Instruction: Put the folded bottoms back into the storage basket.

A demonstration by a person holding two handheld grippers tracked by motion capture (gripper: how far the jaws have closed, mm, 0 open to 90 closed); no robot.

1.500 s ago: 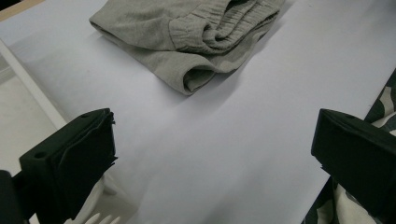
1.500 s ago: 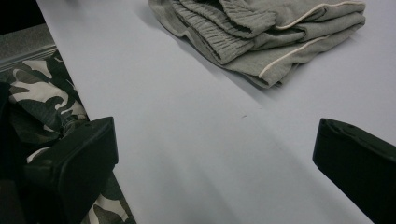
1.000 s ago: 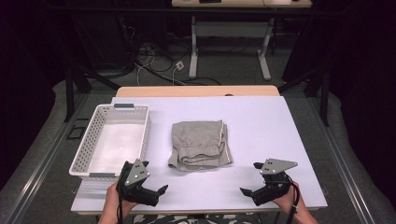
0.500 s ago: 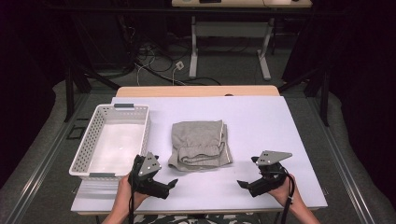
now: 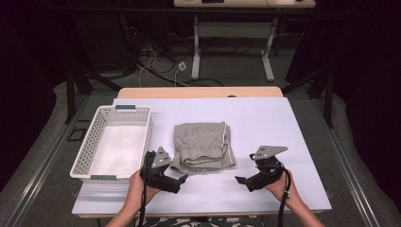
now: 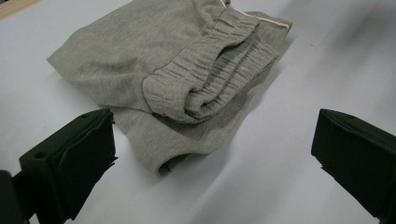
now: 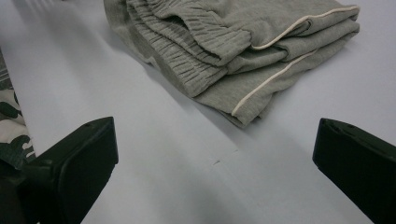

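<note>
A folded grey garment with an elastic waistband and pale piping lies at the middle of the white table. My left gripper hovers near the table's front edge, just off the garment's near left corner, jaws wide open and empty. In the left gripper view the garment lies just ahead of the left gripper. My right gripper stands open to the right of the garment's near right corner. The right gripper view has the garment ahead of the right gripper, with bare table in between.
A white perforated basket stands empty at the table's left, close beside the garment. Bare table stretches to the right and behind the garment. Desk legs and cables lie on the floor beyond. Camouflage-patterned clothing edges the right gripper view.
Both grippers have moved forward and inward toward the garment's near corners. The garment and the basket have stayed put.
</note>
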